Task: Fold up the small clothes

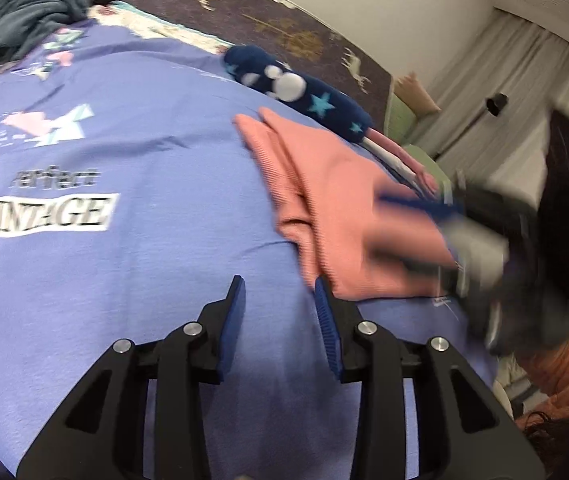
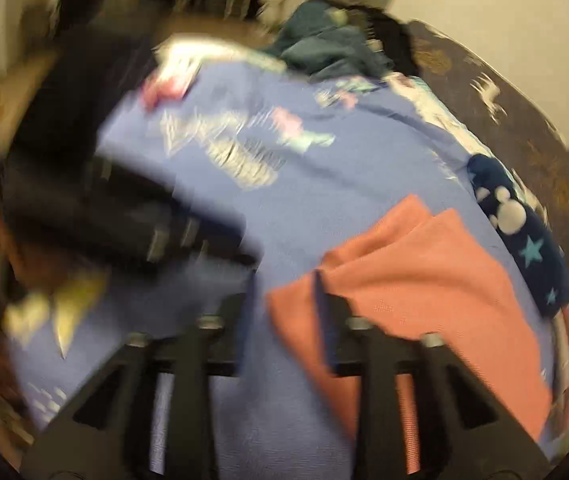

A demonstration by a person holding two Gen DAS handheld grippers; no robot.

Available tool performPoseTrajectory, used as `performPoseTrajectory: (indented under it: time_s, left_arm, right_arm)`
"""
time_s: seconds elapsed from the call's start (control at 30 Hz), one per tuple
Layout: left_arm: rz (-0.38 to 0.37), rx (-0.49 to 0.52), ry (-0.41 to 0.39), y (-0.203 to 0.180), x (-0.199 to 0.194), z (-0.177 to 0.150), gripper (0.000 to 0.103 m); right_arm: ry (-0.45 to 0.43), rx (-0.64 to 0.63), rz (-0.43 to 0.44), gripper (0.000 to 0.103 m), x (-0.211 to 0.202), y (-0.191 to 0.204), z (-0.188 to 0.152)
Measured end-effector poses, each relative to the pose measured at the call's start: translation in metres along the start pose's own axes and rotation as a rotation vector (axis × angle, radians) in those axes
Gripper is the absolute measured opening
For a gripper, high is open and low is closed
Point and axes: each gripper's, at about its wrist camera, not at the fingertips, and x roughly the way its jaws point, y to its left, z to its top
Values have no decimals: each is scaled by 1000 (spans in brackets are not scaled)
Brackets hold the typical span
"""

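A small pink cloth [image 1: 336, 216] lies on a big purple shirt [image 1: 124, 264] spread out flat. In the left wrist view the pink cloth is right of the middle. In the right wrist view it fills the lower right. It already looks folded over once, since two layers show at its top edge. So I think the job is part way through folding this one piece.

The left gripper [image 1: 280, 320] hangs low over the purple shirt, with its jaws set fairly wide apart. It holds nothing. Its right finger sits just beside the near corner of the pink cloth, maybe touching it.

The right gripper [image 2: 284, 300] is blurry, so it seems to be moving fast. Its jaws are apart too, with nothing between them. One finger lies over the left edge of the pink cloth.

A dark blue sock [image 1: 300, 88] with stars lies just past the pink cloth.

Next, I think a gripper must pinch an edge of the pink cloth and fold it again, keeping the layers neat.
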Motion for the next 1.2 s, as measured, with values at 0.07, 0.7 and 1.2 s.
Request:
performPoseTrajectory:
  time_s: [0.07,0.7,1.2]
  left_arm:
    - [-10,22,11,-7,7,4,41]
    - [43,88,99,-23,44,19,8]
    - [48,15,67,-15,49,36,54]
  right_arm:
    - [0,91,-44,40,-2,-30,16]
    - [306,529,-210,2,186,-193,72]
    - [269,357,-55,27,155,-145,51]
